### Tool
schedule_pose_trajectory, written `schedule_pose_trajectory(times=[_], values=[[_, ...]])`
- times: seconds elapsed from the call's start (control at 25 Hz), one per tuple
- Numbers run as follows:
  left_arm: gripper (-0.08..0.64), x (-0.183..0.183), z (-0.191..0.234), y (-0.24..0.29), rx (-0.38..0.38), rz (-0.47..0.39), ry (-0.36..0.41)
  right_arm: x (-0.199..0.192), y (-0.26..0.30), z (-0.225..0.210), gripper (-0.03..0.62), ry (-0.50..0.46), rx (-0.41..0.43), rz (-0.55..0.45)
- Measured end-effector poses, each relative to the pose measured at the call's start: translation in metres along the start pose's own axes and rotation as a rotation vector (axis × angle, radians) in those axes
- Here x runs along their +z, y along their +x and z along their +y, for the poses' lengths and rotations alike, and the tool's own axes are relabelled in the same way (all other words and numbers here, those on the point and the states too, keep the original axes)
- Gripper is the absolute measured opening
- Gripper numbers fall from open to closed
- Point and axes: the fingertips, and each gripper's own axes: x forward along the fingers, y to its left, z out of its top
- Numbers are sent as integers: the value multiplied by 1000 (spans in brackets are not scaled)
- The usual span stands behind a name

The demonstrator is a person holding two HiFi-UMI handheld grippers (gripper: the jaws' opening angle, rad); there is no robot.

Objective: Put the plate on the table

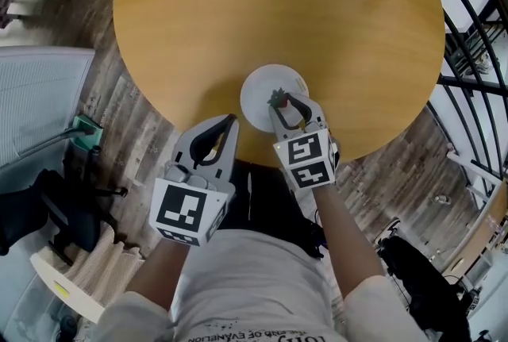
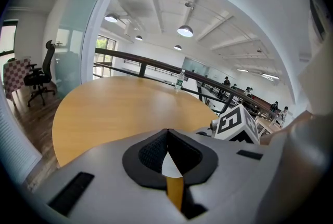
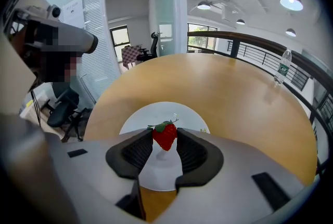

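Red strawberry (image 3: pixel 164 135), leaves up; water bottle (image 3: pixel 282 67) upright; office chair (image 2: pixel 39 80) on wood floor (image 1: pixel 135 118).

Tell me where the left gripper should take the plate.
Probably the left rim of the plate, coming in low from the left. It lies flat on the table, so only the thin edge offers a pinch, and the right gripper holds a strawberry over its near side.

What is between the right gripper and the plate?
Only the strawberry that the right gripper itself grips, held over the plate. Nothing else visible stands between them, and the plate already rests on the table.
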Motion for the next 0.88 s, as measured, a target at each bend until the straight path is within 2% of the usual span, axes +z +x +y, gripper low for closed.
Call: schedule_pose_trajectory(times=[0.88], values=[[23, -9, 13, -3, 12, 17, -27, -4, 17, 1, 156, 21, -10, 37]])
